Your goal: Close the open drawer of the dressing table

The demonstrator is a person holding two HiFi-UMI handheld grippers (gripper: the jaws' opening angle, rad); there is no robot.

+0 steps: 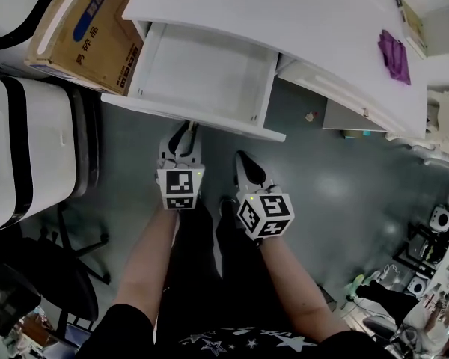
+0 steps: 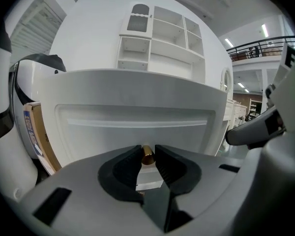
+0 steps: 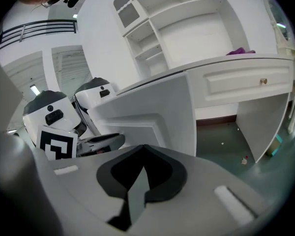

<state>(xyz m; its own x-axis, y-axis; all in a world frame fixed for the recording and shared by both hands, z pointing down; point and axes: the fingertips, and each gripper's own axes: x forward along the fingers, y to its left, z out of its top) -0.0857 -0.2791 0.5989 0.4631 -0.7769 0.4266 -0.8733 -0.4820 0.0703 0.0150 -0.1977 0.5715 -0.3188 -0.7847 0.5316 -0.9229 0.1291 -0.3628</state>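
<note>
Head view: open white drawer (image 1: pixel 202 73)

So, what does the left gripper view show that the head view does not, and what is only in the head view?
Only the left gripper view shows the small brass knob on the drawer front, pinched between the jaws of the left gripper, and a white shelf unit behind the table. Only the head view shows the bare white inside of the open drawer and the purple item on the tabletop. Both views show the drawer front and the cardboard box beside it.
</note>
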